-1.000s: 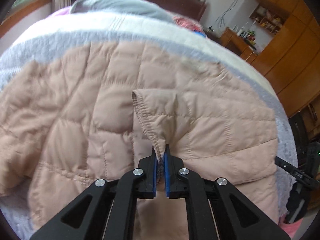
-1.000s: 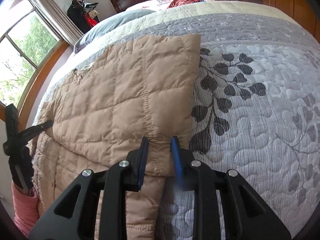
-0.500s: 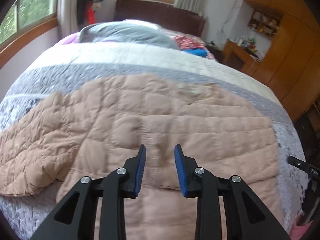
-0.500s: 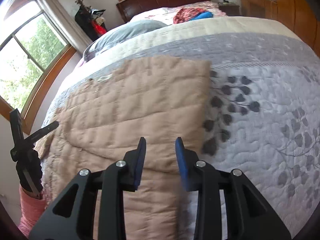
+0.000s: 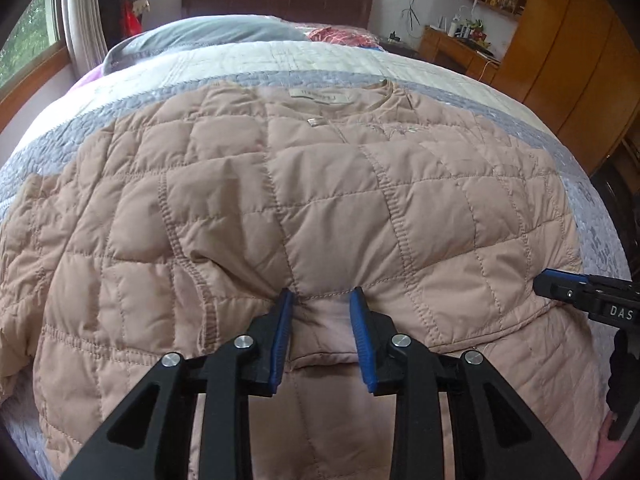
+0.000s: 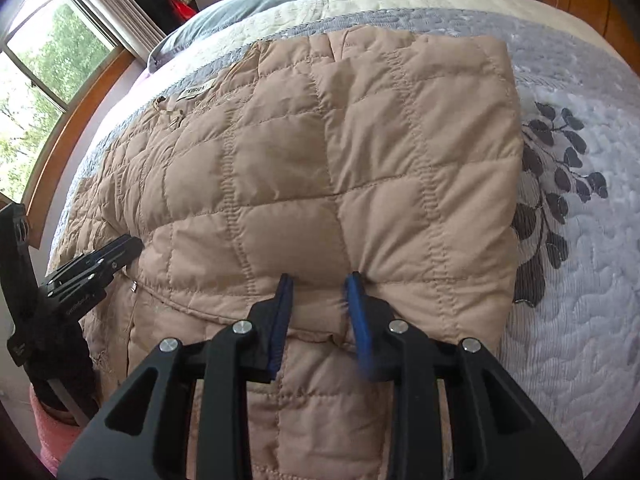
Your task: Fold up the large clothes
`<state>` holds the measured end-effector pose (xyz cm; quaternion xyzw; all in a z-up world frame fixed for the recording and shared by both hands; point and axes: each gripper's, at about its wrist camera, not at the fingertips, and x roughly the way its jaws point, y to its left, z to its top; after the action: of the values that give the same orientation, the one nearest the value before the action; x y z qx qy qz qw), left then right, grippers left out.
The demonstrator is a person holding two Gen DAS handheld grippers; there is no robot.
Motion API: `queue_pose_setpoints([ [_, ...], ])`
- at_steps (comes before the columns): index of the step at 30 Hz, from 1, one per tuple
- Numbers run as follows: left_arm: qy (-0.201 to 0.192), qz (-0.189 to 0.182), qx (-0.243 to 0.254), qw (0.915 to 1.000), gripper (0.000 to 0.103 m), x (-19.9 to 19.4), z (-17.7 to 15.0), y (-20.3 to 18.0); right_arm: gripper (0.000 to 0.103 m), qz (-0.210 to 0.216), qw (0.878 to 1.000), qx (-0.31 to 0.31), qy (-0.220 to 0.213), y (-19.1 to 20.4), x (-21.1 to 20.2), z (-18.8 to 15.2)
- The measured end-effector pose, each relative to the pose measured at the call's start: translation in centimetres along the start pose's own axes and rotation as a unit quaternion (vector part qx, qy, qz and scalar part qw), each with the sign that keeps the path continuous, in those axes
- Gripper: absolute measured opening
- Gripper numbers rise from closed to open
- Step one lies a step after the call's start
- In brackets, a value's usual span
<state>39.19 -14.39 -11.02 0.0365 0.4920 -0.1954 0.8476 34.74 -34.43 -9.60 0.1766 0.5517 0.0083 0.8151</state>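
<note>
My left gripper point(image 5: 320, 300) stands narrowly open at the folded edge of the quilted jacket point(image 5: 320, 200), and my right gripper point(image 6: 320, 284) is closing there, maybe already touching fabric. The jacket lies on the bed point(image 6: 580, 280), puffy, soft, slippery; I should pinch the stitched hem seam.

the beige quilted puffer jacket point(image 5: 320, 208) is a smooth, faintly sheeny cloth stitched into padded squares, with a small woven label point(image 5: 319, 96) at its neck. it lies on a grey and cream quilted bedspread point(image 6: 580, 280), a matt cloth with raised stitched swirls and dark printed leaves. the left gripper point(image 5: 322, 300) and right gripper point(image 6: 320, 280) are matt black plastic with shiny metal screws and ribbed blue pads point(image 5: 362, 336), and the wardrobe point(image 5: 576, 40) is glossy orange-brown wood.
</note>
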Motion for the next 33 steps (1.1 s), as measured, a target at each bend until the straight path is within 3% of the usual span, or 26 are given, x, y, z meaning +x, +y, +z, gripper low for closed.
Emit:
queue_pose_setpoints([
  [5, 0.014, -0.012, -0.022, 0.9996, 0.031, -0.3, 0.5, 0.7, 0.029, 0.002, 1.000, 0.005, -0.002, 0.4, -0.8, 0.0],
  [8, 0.004, -0.023, -0.044, 0.9988, 0.033, -2.7, 1.0, 2.4, 0.041, 0.037, 0.998, -0.001, -0.042, 1.0, -3.6, -0.4],
  [10, -0.020, -0.031, -0.049, 0.9981, 0.051, -5.4, 0.5, 3.7, 0.049, 0.030, 0.997, -0.012, -0.069, 1.0, -6.0, -1.1],
  [13, -0.054, -0.018, -0.067, 0.9961, 0.059, -9.3, -1.2, 7.4, 0.050, 0.015, 0.997, -0.011, -0.076, 0.1, -8.0, -2.0],
  [16, -0.059, 0.011, -0.113, 0.9918, 0.060, -12.1, -3.6, 13.1, 0.051, 0.005, 0.997, -0.009, -0.070, -0.9, -8.6, -3.1],
  [20, -0.060, 0.082, -0.206, 0.9734, 0.060, -15.3, -8.6, 22.2, 0.051, -0.012, 0.998, -0.007, -0.058, -1.8, -7.9, -4.2],
  [23, -0.062, 0.129, -0.295, 0.9448, 0.060, -17.5, -13.0, 29.6, 0.051, -0.016, 0.999, -0.008, -0.049, -2.2, -7.2, -4.4],
  [27, -0.063, 0.169, -0.381, 0.9070, 0.060, -19.1, -17.1, 36.1, 0.051, -0.017, 0.999, -0.005, -0.045, -2.3, -6.8, -4.2],
  [33, -0.090, 0.110, -0.468, 0.8723, 0.060, -18.8, -20.7, 42.7, 0.051, -0.026, 0.999, -0.008, -0.034, -2.0, -5.9, -4.3],
])
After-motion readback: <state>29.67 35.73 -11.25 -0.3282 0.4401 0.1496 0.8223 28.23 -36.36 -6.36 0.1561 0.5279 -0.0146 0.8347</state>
